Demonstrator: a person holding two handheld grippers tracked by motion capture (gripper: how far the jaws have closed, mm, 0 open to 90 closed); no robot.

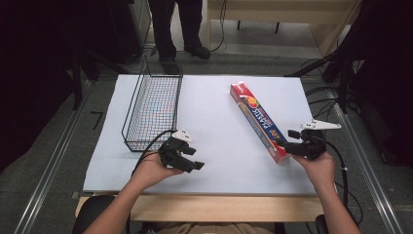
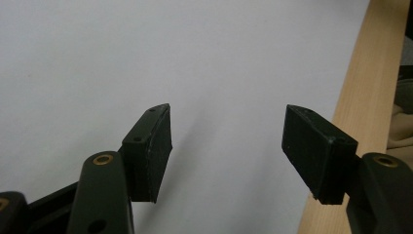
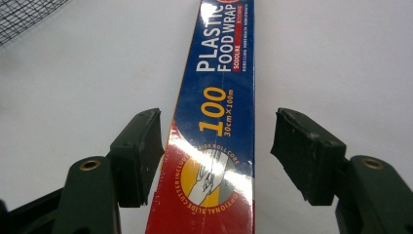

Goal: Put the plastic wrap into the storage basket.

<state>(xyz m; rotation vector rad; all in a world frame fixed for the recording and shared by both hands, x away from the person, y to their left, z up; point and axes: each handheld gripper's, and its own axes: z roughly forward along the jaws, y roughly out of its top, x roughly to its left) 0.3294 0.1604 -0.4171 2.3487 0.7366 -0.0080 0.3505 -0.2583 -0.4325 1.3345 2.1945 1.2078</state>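
A long plastic food wrap box [image 1: 258, 119], red and blue, lies diagonally on the white table right of centre. My right gripper [image 1: 288, 141] is at its near end. In the right gripper view the box [image 3: 219, 97] runs up between the jaws of the right gripper [image 3: 216, 151]. A gap shows beside the right pad, so it stands open around the box. My left gripper [image 1: 196, 159] hovers low over the near left part of the table. The left gripper [image 2: 226, 146] is open with only bare white surface between its jaws.
A black wire basket [image 1: 151, 107] stands at the left of the white sheet [image 1: 214, 161], just beyond my left hand. The wooden table edge [image 2: 360, 87] runs along the near side. A person's legs [image 1: 178, 29] stand beyond the far edge.
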